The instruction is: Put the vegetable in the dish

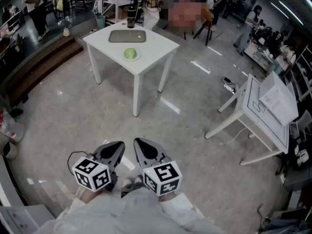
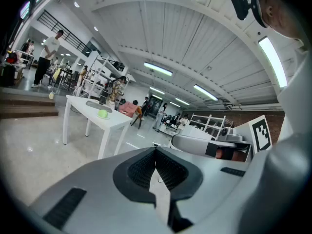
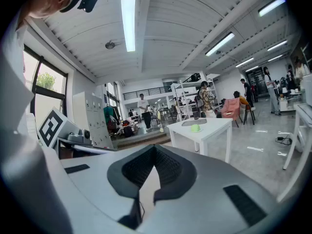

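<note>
Green and rounded, the vegetable (image 1: 130,53) is seen near the front edge of a white square table (image 1: 157,47), just beside the flat grey rectangular dish (image 1: 127,36) and not in it. In the head view, the left gripper (image 1: 116,149) and right gripper (image 1: 142,147) are shown side by side, well apart from the table, with bare speckled floor (image 1: 97,116) open between. A tipped white desk (image 1: 265,112) is shown at the right. In the gripper views, ribbed black pads (image 2: 141,167) are seen pressed together on both tools, with nothing between them.
</note>
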Motion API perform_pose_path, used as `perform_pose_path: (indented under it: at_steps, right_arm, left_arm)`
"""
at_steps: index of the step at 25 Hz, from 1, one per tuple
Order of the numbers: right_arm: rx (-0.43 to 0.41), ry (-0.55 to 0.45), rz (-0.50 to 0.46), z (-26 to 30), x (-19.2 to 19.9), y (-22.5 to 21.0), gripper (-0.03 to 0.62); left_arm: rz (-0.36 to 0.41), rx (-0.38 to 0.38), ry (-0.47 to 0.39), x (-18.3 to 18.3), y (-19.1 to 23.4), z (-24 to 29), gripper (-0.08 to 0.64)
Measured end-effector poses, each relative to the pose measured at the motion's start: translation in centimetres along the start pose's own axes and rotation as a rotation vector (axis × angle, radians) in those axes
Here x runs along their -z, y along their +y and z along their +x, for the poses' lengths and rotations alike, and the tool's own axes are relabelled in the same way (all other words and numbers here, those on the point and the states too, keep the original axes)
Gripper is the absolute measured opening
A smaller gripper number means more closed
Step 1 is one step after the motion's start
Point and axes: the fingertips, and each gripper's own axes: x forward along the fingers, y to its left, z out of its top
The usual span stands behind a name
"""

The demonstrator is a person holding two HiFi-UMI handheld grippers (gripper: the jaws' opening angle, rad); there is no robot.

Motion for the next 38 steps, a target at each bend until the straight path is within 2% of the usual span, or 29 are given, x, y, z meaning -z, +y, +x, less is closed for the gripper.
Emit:
perform_pose_path:
  at_steps: [5, 11, 17, 28, 38]
  right_arm:
    - [-0.011, 0.018, 0.007, 0.3, 0.3, 0.7, 0.014]
    - [-0.011, 0.022, 0.024, 0.4, 0.6, 0.4, 0.012]
    - [-0.039, 0.026, 0.064, 0.6, 1.1, 0.2, 0.014]
    - [-0.089, 0.022, 0.111, 1.0, 0.9, -1.8, 0.015]
    - [-0.052, 0.078, 0.134, 1.1, 3.0, -4.7, 0.015]
  left_arm:
    - [-0.037, 0.014, 0.004, 0.1, 0.1, -0.4, 0.008]
    - [0.011, 0.041, 0.032, 0.6, -0.6, 0.1, 0.008]
    - [-0.006, 0.066, 0.062, 1.2, -0.8, 0.8, 0.008]
    - [-0.016, -0.018, 0.013, 0.5, 1.0, 2.0, 0.008]
    - [-0.092, -0.063, 0.027, 3.0, 1.5, 3.2, 0.008]
